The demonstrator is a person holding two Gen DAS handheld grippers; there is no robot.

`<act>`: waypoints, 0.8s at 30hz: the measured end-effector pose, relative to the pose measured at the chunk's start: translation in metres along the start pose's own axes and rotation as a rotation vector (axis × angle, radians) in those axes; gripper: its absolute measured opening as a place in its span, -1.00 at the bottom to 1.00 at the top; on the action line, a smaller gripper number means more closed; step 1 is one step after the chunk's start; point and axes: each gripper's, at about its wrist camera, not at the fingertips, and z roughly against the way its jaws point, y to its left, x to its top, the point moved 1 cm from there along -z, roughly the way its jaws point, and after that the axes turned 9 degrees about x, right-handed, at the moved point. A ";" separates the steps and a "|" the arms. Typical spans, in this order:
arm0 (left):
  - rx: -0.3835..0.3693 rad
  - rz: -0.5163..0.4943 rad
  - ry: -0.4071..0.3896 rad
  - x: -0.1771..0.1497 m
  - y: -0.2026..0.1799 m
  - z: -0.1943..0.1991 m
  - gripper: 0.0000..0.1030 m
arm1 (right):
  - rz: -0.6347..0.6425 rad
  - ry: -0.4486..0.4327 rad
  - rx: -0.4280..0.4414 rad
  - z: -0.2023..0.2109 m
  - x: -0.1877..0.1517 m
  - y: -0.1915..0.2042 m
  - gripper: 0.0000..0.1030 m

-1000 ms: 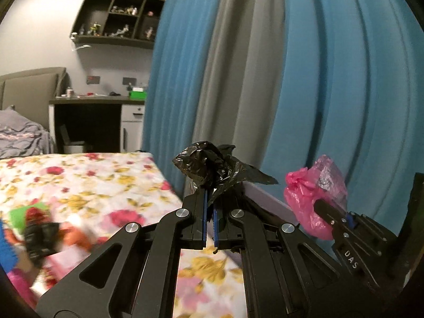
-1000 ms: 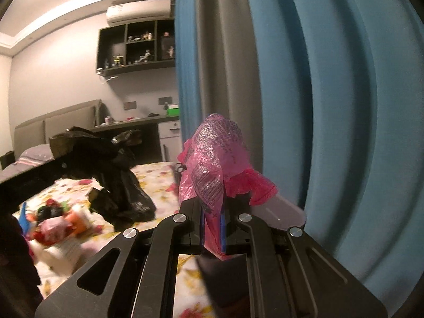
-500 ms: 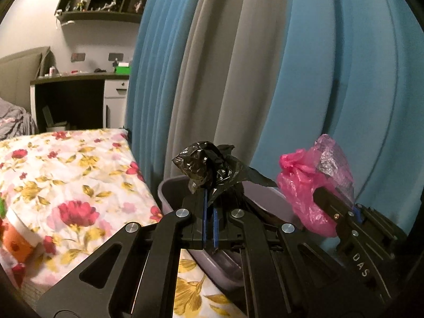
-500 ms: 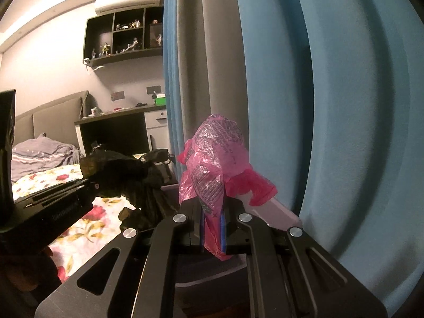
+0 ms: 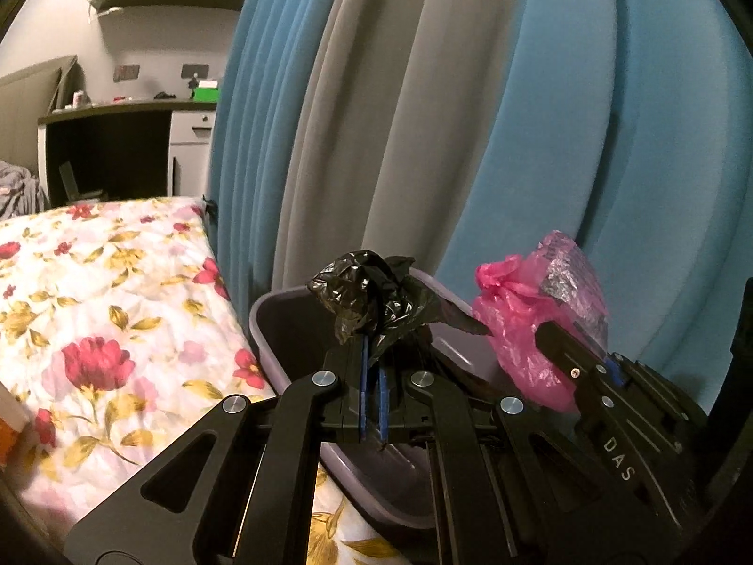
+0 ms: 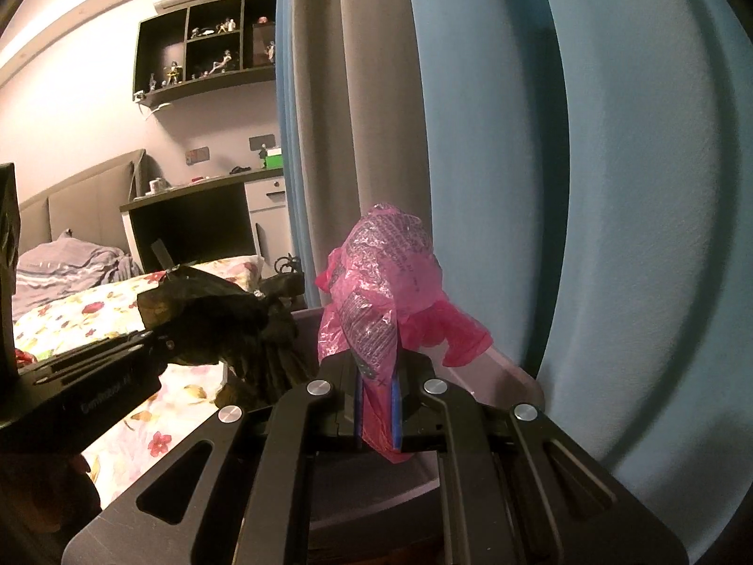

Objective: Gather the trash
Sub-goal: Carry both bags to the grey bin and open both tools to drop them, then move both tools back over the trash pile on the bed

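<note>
My left gripper is shut on a crumpled black plastic bag and holds it over the open grey-purple bin beside the bed. My right gripper is shut on a crumpled pink plastic bag, also over the bin. In the left wrist view the pink bag and the right gripper sit just right of the black bag. In the right wrist view the black bag and the left gripper are at the left.
The floral bedspread lies left of the bin. Blue and grey curtains hang close behind it. A dark desk with a white drawer unit and wall shelves stands at the far wall.
Both grippers have swung right and forward from over the bed to above the bin by the curtains. Each keeps its bag. The trash pile on the bed has left the view.
</note>
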 end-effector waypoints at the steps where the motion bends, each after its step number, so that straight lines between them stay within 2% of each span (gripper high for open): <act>1: -0.001 0.001 0.003 -0.001 0.000 -0.001 -0.95 | -0.001 0.002 -0.003 -0.002 0.003 0.002 -0.82; 6: -0.021 0.008 0.020 -0.002 -0.003 -0.007 -0.95 | -0.011 0.011 -0.001 -0.009 0.012 0.002 -0.80; 7: -0.026 0.010 0.026 -0.002 -0.003 -0.009 -0.94 | -0.010 0.011 -0.003 -0.008 0.011 0.003 -0.69; 8: -0.030 0.011 0.030 -0.003 -0.003 -0.009 -0.84 | -0.011 0.012 -0.001 -0.009 0.014 0.003 -0.60; 9: -0.030 0.012 0.033 -0.003 -0.002 -0.010 -0.63 | -0.014 0.011 0.001 -0.009 0.013 0.002 -0.39; 10: -0.019 0.016 0.034 -0.004 0.000 -0.011 -0.48 | -0.019 0.009 0.006 -0.009 0.012 0.001 -0.25; 12: -0.002 0.035 0.025 -0.005 0.007 -0.008 0.02 | -0.022 0.005 0.006 -0.008 0.012 0.000 -0.23; 13: 0.007 0.044 0.020 -0.005 0.010 -0.006 0.13 | -0.021 0.005 0.001 -0.008 0.011 -0.001 -0.21; 15: 0.032 0.066 0.004 -0.005 0.016 -0.001 0.57 | -0.027 0.004 -0.006 -0.006 0.010 -0.003 -0.11; 18: 0.070 0.084 -0.015 -0.005 0.024 0.007 0.81 | -0.034 -0.001 -0.017 0.000 0.009 -0.002 0.08; 20: 0.088 0.092 -0.014 -0.006 0.029 0.015 0.84 | -0.032 -0.008 -0.027 0.005 0.009 0.000 0.22; 22: 0.098 0.096 -0.017 -0.007 0.032 0.025 0.86 | -0.022 -0.023 -0.041 0.014 0.009 0.005 0.45; 24: 0.117 0.085 -0.029 -0.010 0.032 0.035 0.88 | -0.013 -0.043 -0.049 0.023 0.009 0.009 0.56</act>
